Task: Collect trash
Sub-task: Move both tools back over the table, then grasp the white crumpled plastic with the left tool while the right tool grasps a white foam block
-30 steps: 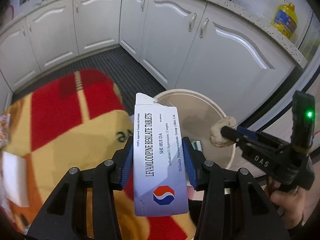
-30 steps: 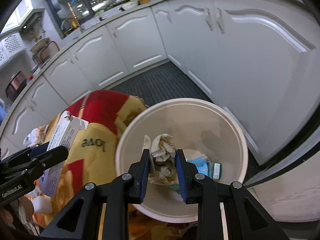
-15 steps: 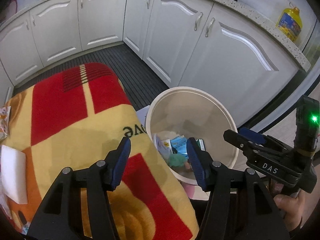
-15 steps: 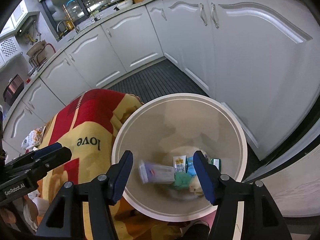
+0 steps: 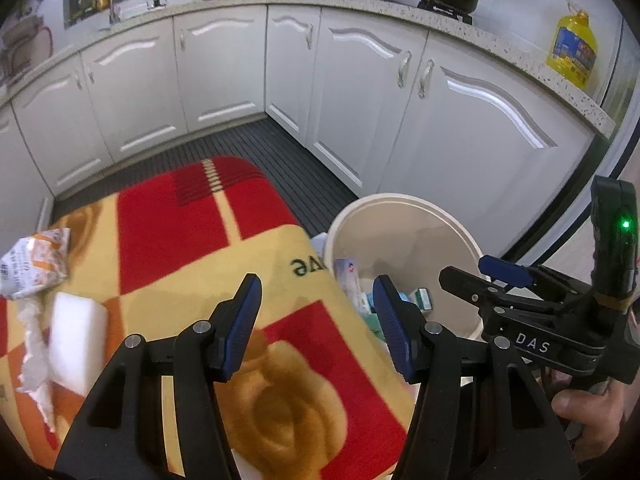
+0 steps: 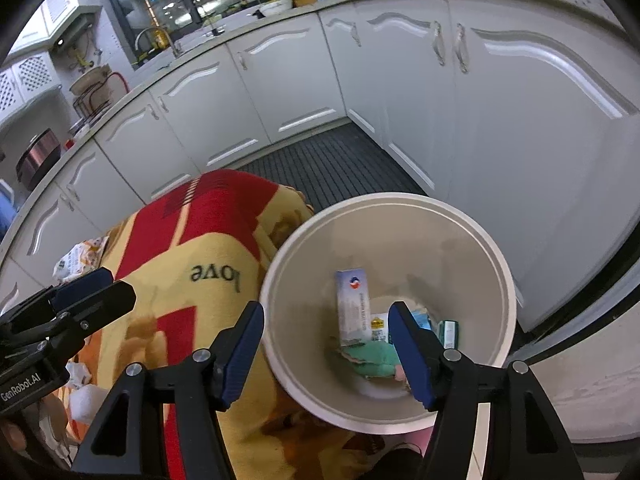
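Box (image 6: pixel 352 304) and wad now in bin (image 6: pixel 460 216); both grippers (image 5: pixel 316 320) (image 6: pixel 326 344) just opened, empty; wrapper (image 5: pixel 34 260), sponge (image 5: pixel 78 340) remain

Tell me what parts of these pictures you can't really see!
- Bottom of the bin: in the right wrist view, the right hand-held gripper covers some trash.
- Pill box: print too small to read.
- Bin in the left wrist view: the blanket hides its near side.
- Snack packet: blurred, partly cut off by the edge.
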Available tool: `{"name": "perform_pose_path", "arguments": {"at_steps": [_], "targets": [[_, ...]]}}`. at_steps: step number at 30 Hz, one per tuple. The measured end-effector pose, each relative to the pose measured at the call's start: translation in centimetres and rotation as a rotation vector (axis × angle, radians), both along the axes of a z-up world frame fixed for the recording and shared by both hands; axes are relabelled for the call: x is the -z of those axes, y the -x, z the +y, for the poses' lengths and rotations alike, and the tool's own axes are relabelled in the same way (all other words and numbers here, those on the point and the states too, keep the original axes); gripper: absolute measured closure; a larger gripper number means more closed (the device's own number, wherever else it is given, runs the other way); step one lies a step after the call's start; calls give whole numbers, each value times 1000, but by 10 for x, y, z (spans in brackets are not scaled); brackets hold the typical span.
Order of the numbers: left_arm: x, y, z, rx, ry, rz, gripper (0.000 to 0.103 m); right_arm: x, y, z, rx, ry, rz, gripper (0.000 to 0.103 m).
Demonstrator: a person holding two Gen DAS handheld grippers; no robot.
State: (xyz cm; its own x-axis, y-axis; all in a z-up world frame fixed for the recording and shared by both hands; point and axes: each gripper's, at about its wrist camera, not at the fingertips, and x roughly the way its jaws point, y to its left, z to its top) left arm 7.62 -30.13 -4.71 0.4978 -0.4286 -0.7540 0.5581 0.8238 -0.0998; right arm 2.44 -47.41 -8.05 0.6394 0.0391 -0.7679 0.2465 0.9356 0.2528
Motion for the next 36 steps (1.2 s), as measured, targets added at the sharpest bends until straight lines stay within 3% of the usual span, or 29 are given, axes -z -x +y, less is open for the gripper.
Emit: {"name": "perform_pose_path", "arguments": {"at_steps": [19,29,36], "targets": [[-18,17,89,-147,8,-96,46,-32,-9,87,-162,49,-52,36],[-18,22,125,-203,21,-93,46,-39,-12,130,-248,70,-54,35],[-18,22,167,-244,47,-47,46,-44,-12,156,-300,80,-61,31]]}}
